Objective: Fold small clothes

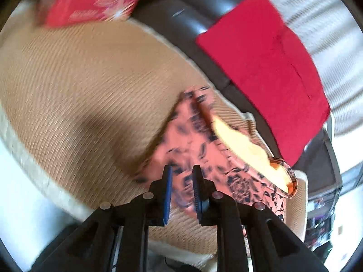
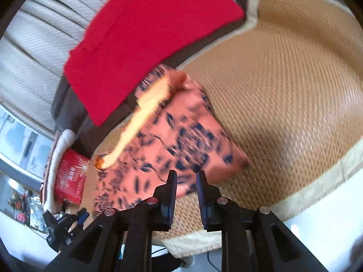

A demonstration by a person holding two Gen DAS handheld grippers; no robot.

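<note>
**Patterned garment lies on the woven mat, both grippers above it**

A small orange-pink garment with a dark leaf print lies flat on a tan woven mat. The mat has a ribbed, straw-like texture and a pale cloth border. A bright strip of sunlight crosses the garment's far edge. Beyond the mat, a plain red cloth, folded into a rectangle, rests on a dark, smooth seat surface. A red package with white starburst print sits at the mat's end; what it holds cannot be told.

The left gripper hovers over the garment's near edge, its fingers slightly apart with nothing pressed between them. The right gripper does likewise, fingers a little apart, gripping nothing.
</note>
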